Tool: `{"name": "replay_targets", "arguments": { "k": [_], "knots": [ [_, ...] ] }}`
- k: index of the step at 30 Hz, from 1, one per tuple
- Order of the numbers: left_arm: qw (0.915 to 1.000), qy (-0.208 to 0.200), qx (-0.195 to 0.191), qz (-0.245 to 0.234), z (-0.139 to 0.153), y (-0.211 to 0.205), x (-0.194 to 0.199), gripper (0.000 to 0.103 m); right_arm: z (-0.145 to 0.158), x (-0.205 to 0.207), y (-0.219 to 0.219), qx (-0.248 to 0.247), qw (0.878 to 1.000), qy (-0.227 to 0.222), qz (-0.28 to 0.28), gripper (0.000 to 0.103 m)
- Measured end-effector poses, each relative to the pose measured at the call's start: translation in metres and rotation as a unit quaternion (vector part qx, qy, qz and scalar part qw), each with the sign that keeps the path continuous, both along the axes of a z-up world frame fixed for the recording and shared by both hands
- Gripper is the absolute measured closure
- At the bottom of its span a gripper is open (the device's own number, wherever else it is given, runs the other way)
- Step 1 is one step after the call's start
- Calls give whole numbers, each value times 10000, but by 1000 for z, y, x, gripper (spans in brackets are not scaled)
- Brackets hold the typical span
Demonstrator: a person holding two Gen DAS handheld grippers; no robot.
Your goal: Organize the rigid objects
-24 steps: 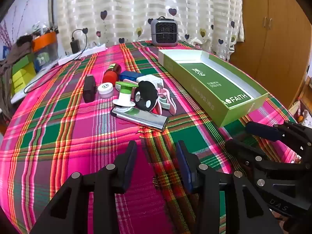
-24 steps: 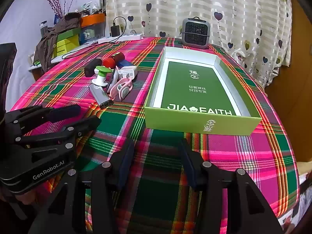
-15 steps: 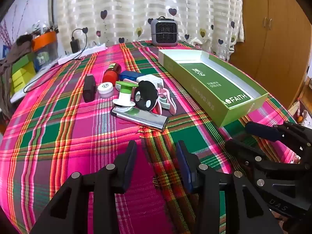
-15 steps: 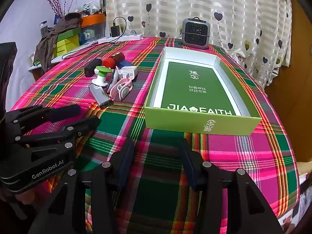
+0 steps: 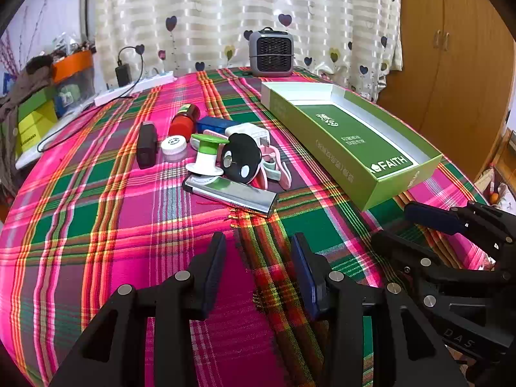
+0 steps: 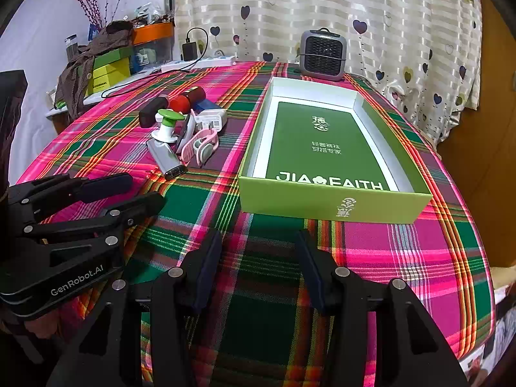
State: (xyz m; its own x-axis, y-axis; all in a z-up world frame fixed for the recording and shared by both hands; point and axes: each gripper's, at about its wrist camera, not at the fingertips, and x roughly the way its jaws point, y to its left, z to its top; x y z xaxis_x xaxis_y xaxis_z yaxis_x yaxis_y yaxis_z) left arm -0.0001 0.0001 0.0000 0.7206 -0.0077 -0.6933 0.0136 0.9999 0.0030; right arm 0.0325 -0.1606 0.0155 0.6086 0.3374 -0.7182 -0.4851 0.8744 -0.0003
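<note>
A heap of small items lies mid-table: a silver bar (image 5: 232, 195), a black round disc (image 5: 241, 158), a green-topped white spool (image 5: 206, 154), a pink clip (image 6: 200, 145), a white charger (image 6: 209, 121), a red bottle (image 5: 182, 122), a black box (image 5: 146, 145), a white cap (image 5: 174, 146) and a blue block (image 5: 213, 124). An open green box (image 6: 332, 204) lies empty to their right. My left gripper (image 5: 258, 258) is open and empty, short of the silver bar. My right gripper (image 6: 259, 258) is open and empty, in front of the green box.
A grey mini heater (image 6: 322, 53) stands at the table's far edge. A white power strip with a black adapter (image 5: 135, 85) lies far left. Boxes and clutter (image 6: 109, 64) sit on a side shelf at left. The plaid tablecloth (image 5: 96, 225) covers the round table.
</note>
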Motion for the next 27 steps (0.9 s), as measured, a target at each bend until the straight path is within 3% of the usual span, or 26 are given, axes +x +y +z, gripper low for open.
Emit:
{"name": "replay_targets", "arguments": {
  "k": [27],
  "knots": [
    [10000, -5, -21, -2, 0, 0, 0, 57, 0, 0, 1, 6, 10000, -7, -1, 54]
  ]
}}
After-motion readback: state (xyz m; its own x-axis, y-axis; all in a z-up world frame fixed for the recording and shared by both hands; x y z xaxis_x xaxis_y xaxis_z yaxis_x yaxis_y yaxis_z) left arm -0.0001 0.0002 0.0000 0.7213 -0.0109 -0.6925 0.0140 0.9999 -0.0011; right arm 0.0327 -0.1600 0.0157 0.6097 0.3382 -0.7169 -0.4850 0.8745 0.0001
